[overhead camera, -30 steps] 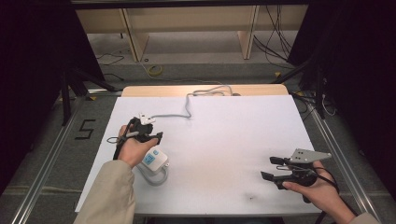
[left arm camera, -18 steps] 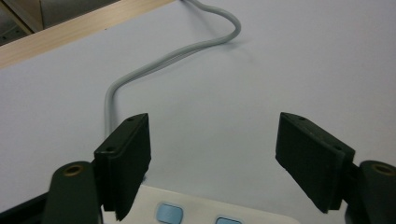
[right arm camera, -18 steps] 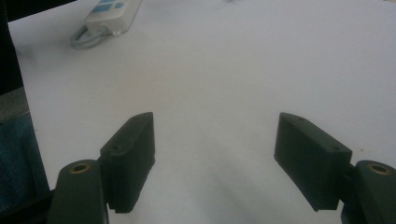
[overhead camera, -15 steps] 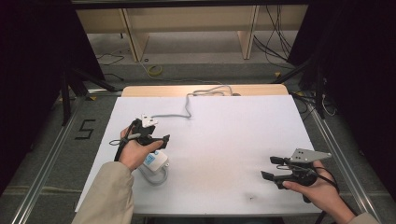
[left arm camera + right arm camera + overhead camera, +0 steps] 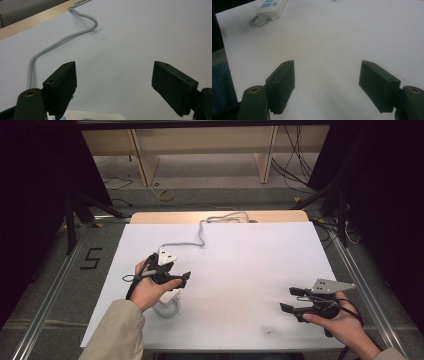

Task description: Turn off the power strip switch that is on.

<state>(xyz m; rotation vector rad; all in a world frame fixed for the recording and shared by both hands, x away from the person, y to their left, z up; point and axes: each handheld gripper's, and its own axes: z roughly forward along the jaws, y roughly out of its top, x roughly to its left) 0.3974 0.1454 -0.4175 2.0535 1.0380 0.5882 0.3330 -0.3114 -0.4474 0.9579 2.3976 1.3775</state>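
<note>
Left gripper (image 5: 172, 279): jaws just opened wide, empty | strip (image 5: 169, 296): flat on table, under left hand | right gripper (image 5: 292, 300): wide, empty | advice: I judged clearing upward avoids snagging cord (image 5: 62, 37).

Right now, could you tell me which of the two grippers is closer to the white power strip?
The left gripper: it hovers right beside the white power strip, jaws open and empty, while the right gripper sits far across the table.
</note>
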